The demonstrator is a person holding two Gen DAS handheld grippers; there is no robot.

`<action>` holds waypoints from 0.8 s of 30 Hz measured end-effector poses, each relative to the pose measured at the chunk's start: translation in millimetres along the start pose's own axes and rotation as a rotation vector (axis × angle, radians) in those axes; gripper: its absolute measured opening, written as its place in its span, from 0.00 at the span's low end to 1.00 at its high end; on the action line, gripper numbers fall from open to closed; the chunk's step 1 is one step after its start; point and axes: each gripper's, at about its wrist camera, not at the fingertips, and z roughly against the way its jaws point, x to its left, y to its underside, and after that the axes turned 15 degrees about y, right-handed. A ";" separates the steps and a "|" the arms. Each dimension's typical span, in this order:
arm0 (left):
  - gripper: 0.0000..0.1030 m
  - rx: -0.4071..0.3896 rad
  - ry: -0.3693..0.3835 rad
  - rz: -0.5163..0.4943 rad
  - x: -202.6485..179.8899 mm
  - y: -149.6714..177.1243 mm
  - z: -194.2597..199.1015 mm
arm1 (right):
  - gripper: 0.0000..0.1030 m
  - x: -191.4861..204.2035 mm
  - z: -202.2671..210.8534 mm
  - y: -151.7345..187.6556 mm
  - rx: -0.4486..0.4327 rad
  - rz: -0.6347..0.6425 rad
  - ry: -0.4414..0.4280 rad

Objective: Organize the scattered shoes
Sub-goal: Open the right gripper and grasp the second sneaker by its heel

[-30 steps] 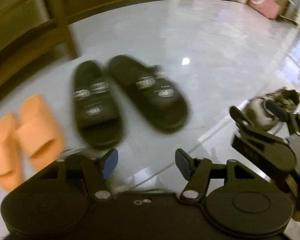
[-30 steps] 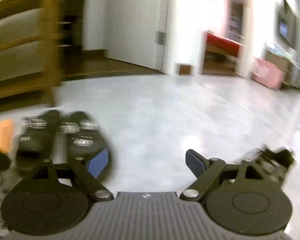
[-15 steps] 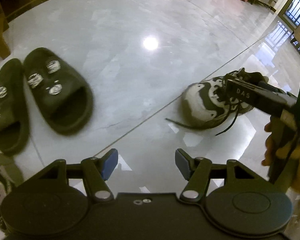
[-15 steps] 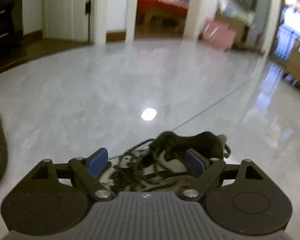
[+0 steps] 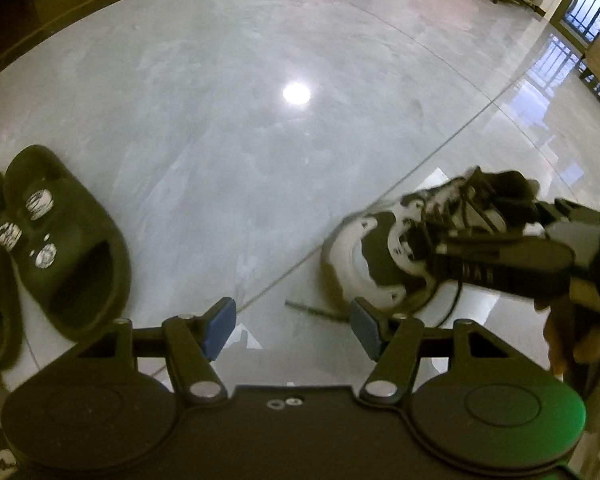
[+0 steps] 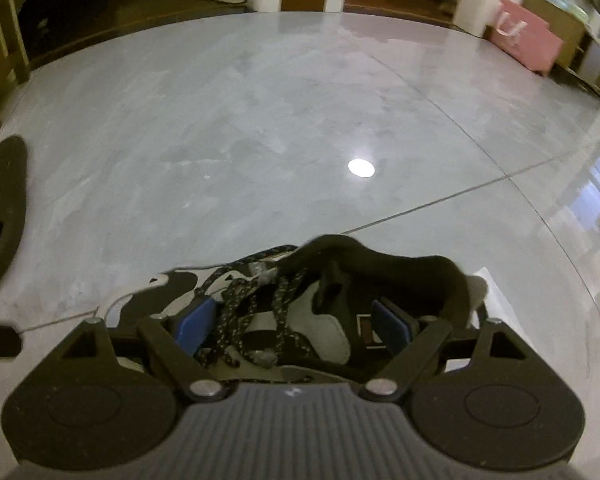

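Now your right gripper (image 6: 294, 326) sits over the sneaker (image 6: 320, 300) on the floor (image 6: 260, 120), jaws wide around it. Your left gripper (image 5: 292, 326) is wide apart, holding nothing, near the black slippers (image 5: 60, 248).

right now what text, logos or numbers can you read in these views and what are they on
"DA": all that reads of pale lettering, seen inverted, on the side of the right gripper; the rest is blurred.
White printed patches on the strap of the black slide sandal: too blurred to read.
White mark on the pink bag: a logo shape, not legible.

Both grippers (image 5: 292, 330) (image 6: 294, 326) agape, angled downward
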 end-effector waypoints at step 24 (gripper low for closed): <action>0.61 -0.106 -0.053 0.038 36.8 -13.4 62.4 | 0.27 -7.7 16.7 8.1 -0.129 -0.218 -0.390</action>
